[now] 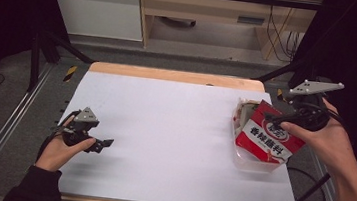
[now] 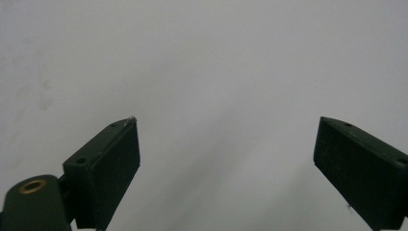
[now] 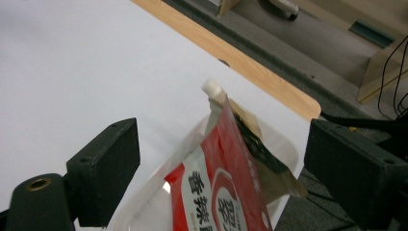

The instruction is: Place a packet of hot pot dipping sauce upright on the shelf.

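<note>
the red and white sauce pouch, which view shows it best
The high view: the red and white spouted sauce pouch shows whole, leaning in a clear plastic container. The right gripper view shows its upper part and white spout, close up. The left gripper view looks at bare white table.

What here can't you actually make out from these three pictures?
- High view: the clear tub's contents, hidden behind the red sauce pouch.
- High view: the right gripper's jaws, covered by the hand and cable.
- Right gripper view: the pouch's lower half, cut off by the bottom edge; its print stays unreadable.
</note>
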Available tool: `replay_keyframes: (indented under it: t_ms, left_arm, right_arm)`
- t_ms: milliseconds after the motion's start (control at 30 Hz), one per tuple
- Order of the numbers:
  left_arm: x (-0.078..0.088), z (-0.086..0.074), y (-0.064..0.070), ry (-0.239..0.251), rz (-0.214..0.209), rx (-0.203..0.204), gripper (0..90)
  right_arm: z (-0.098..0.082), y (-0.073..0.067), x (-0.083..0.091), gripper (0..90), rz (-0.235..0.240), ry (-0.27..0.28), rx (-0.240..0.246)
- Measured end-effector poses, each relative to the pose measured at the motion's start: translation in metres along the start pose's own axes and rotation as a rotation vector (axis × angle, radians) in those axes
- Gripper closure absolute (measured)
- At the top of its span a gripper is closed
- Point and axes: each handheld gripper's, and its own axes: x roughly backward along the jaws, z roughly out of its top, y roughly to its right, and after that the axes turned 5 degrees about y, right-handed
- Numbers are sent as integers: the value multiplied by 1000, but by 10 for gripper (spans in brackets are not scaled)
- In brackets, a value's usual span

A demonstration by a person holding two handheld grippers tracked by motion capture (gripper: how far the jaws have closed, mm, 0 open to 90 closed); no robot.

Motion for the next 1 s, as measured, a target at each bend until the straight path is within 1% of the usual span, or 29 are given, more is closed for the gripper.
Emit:
replay_keyframes:
  t_ms: [200, 400, 467, 533, 600, 733, 800, 933, 1000]
  left_arm:
    - [-2, -1, 1, -3, -2, -6, 92]
    - [-1, -1, 1, -1, 1, -7, 92]
    - [-1, -1, 1, 2, 2, -6, 92]
    - [-1, -1, 1, 2, 3, -6, 92]
    - [-1, -1, 1, 2, 4, -6, 92]
    - [-2, -2, 1, 2, 8, -9, 92]
    - [-2, -2, 0, 5, 12, -11, 92]
    - [-1, -2, -1, 15, 15, -8, 92]
    - [-1, -3, -1, 17, 17, -10, 90]
  right_arm:
    - [20, -18, -6, 118, -2, 27, 22]
    - [37, -33, -16, 114, -5, 44, 22]
    - [41, -38, -20, 114, -7, 55, 16]
    - [46, -44, -24, 113, 0, 68, 22]
    - [49, -49, -28, 111, 9, 75, 14]
    - [57, -58, -37, 107, 14, 92, 19]
    - [59, -64, -43, 108, 18, 106, 13]
    - [63, -79, -55, 100, 38, 101, 32]
    - [65, -86, -61, 97, 48, 98, 33]
